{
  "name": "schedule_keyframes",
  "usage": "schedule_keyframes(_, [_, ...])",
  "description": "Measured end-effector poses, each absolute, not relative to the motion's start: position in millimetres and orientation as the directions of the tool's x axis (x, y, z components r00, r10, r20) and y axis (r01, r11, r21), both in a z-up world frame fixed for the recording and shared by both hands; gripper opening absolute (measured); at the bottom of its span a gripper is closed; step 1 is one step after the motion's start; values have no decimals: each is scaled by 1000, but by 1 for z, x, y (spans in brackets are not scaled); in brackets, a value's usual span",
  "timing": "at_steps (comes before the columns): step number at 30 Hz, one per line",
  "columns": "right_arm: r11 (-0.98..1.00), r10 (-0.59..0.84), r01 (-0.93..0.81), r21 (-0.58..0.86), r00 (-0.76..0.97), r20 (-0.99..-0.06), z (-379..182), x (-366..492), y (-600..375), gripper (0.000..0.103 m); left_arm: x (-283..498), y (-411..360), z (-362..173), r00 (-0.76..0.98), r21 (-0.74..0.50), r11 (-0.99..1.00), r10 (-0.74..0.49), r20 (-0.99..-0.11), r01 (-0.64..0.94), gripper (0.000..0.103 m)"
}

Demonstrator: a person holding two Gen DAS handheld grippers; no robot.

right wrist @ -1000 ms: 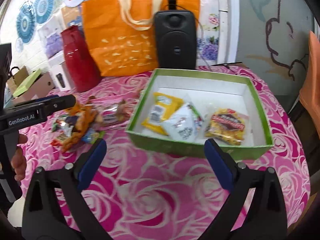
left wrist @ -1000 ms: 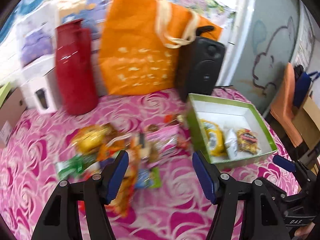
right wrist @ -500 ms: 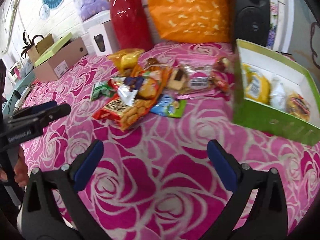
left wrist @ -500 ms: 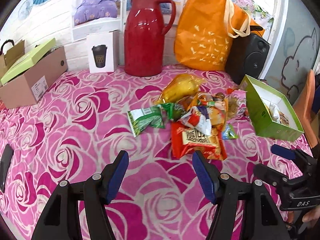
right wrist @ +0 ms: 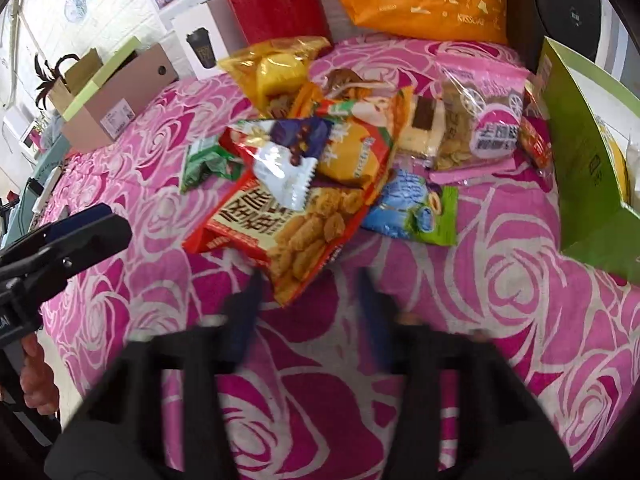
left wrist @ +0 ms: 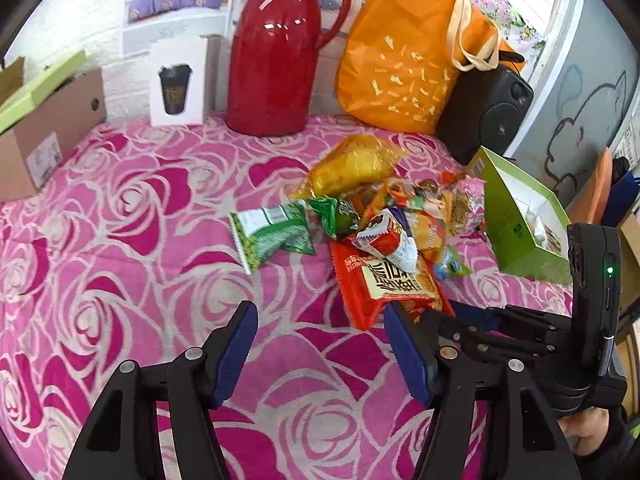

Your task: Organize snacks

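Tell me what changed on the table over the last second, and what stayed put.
Both cameras swung from the green box toward the snack pile. The right gripper came down to the near corner of the red biscuit bag and its jaws are closing, the corner between them. The left gripper closed slightly and holds nothing. Snacks, box and red flask lie as before.

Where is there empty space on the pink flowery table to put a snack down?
The pink rose tablecloth is bare between the brown cardboard box and the green-white snack packet. It is crowded from the heaped snack pile to the green box.
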State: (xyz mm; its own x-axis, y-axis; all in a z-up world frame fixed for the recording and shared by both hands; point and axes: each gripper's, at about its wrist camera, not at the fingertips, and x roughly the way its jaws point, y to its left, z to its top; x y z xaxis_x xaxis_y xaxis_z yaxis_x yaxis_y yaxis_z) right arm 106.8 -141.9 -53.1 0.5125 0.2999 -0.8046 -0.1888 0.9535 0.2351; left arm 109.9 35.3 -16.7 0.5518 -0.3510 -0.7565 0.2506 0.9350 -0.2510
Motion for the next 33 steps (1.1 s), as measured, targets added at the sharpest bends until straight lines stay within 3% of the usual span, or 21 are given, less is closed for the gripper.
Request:
schedule_keyframes(5, [957, 286, -201, 208, 543, -790, -48, 95, -155, 15, 123, 18, -30, 460, -339, 892, -446, -768, 298, 49])
schedule_keyframes(11, [963, 257, -213, 166, 536, -804, -48, 72, -169, 12, 122, -12, -47, 371, -400, 847, -518, -771, 351, 49])
schedule_keyframes(18, [966, 227, -228, 122, 522, -822, -51, 60, -176, 12, 131, -20, -57, 312, -470, 828, -554, -772, 307, 49])
schedule_keyframes(19, [965, 227, -234, 115, 534, -815, -49, 59, -175, 14, 131, -18, -57, 311, -471, 829, -553, -773, 301, 49])
schedule_keyframes(21, [965, 222, -243, 99, 556, -801, -42, 58, -173, 49, 130, -11, -55, 312, -468, 833, -548, -777, 296, 49])
schedule_keyframes(23, [961, 237, -258, 101, 582, -778, -33, 55, -173, 60, 124, -4, -53, 312, -469, 832, -548, -776, 297, 49])
schedule_keyframes(33, [934, 313, -323, 155, 527, -790, -41, 85, -164, 60, 143, -22, -63, 296, -505, 817, -573, -764, 280, 49])
